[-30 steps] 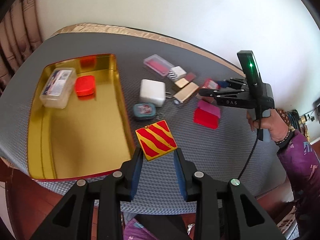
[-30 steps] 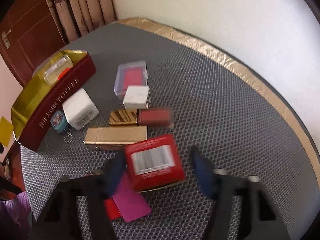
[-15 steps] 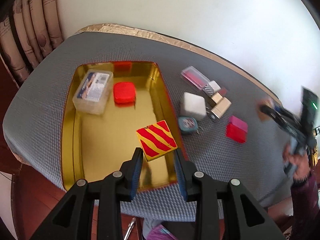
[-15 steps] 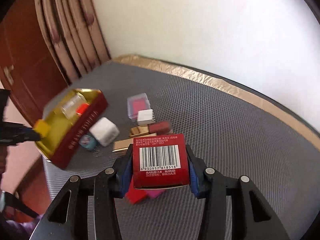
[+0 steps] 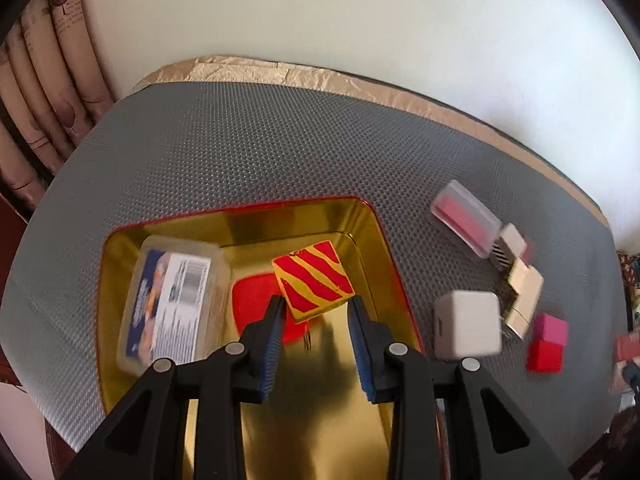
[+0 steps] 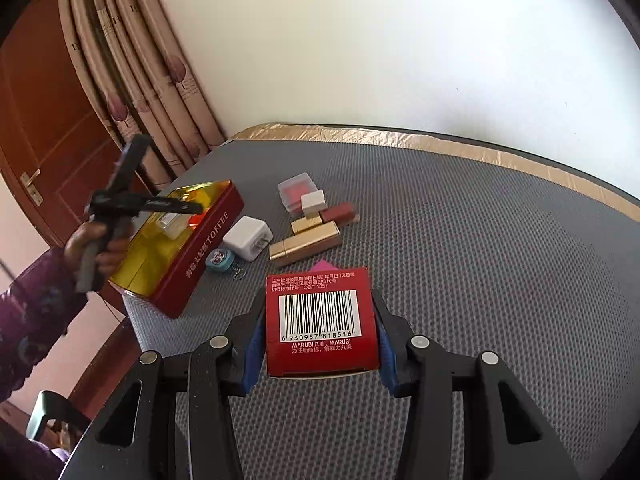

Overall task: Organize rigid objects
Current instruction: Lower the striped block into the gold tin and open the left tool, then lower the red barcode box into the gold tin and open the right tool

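My left gripper (image 5: 316,308) is shut on a yellow box with red stripes (image 5: 312,280) and holds it above the gold inside of the red toffee tin (image 5: 372,220). Under it in the tin lie a clear plastic box with a printed label (image 5: 172,304) and a small red case (image 5: 256,304). My right gripper (image 6: 320,320) is shut on a red carton with a barcode (image 6: 320,308), lifted off the grey mat. In the right wrist view the left gripper (image 6: 192,207) hangs over the tin (image 6: 200,248).
On the mat right of the tin lie a white charger (image 5: 466,326), a clear case with a pink insert (image 5: 466,218), gold boxes (image 5: 524,292) and a red and pink block (image 5: 546,342). A blue keychain (image 6: 219,260) sits beside the tin. Curtains and a door stand at the left.
My left gripper carried the striped box leftward from over the mat to above the tin. My right gripper closed on the red carton and lifted it off the mat.
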Tool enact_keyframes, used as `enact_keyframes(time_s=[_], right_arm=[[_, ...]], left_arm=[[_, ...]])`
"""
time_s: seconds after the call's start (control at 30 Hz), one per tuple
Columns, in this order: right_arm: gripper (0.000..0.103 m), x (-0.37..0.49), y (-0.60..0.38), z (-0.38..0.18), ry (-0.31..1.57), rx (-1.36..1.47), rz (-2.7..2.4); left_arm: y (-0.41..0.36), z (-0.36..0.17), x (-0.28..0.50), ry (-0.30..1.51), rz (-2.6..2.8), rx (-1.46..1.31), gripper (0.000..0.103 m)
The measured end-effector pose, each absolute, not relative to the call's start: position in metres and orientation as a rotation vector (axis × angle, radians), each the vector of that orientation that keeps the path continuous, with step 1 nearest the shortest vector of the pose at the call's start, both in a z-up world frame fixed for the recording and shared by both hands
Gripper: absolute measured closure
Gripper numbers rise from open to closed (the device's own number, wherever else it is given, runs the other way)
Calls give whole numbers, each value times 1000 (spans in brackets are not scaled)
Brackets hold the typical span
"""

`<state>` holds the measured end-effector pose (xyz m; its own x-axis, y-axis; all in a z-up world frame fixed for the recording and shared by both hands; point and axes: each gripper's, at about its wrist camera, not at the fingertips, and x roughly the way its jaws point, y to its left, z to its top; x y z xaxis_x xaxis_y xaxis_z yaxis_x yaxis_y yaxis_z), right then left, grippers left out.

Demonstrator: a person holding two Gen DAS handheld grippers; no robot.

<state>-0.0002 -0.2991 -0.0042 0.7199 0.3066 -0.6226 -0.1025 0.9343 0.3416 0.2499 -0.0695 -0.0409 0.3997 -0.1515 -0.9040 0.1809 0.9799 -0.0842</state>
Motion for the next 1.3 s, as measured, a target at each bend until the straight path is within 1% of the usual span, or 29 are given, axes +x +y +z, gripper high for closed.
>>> enact_keyframes(time_s=[0.27, 0.37, 0.47, 0.63, 0.7, 0.77, 0.9, 1.03, 1.13, 1.2, 1.27, 1.3], right_arm=[[59, -5, -296, -9, 741, 333, 241], [59, -4, -291, -8, 742, 336, 251], [59, -1, -283, -3, 739, 326, 267], [59, 16, -248, 16, 726, 282, 360], [59, 27, -227, 24, 717, 259, 415], [59, 42, -201, 32, 709, 223, 479], [59, 84, -146, 42, 713, 154, 605], [59, 134, -93, 33, 786, 132, 673], [59, 168, -57, 18, 864, 99, 664], [59, 183, -42, 6, 908, 77, 641], [59, 199, -29, -6, 947, 47, 602], [59, 203, -25, -10, 964, 41, 593]], left_arm=[[-79, -52, 273, 1152, -227, 59, 71], [-76, -50, 269, 1146, -211, 36, 71], [-65, -31, 246, 1080, -150, -1, 71], [-38, 7, 172, 961, 16, -9, 70], [-22, 14, 136, 950, 77, -39, 67], [-6, 16, 101, 943, 109, -82, 62], [12, 7, 54, 960, 179, -86, 61], [21, -5, 31, 945, 236, -66, 61], [26, -9, 33, 941, 267, -66, 61], [29, -11, 33, 939, 264, -83, 59], [32, -14, 33, 950, 256, -94, 53], [32, -15, 34, 964, 241, -102, 53]])
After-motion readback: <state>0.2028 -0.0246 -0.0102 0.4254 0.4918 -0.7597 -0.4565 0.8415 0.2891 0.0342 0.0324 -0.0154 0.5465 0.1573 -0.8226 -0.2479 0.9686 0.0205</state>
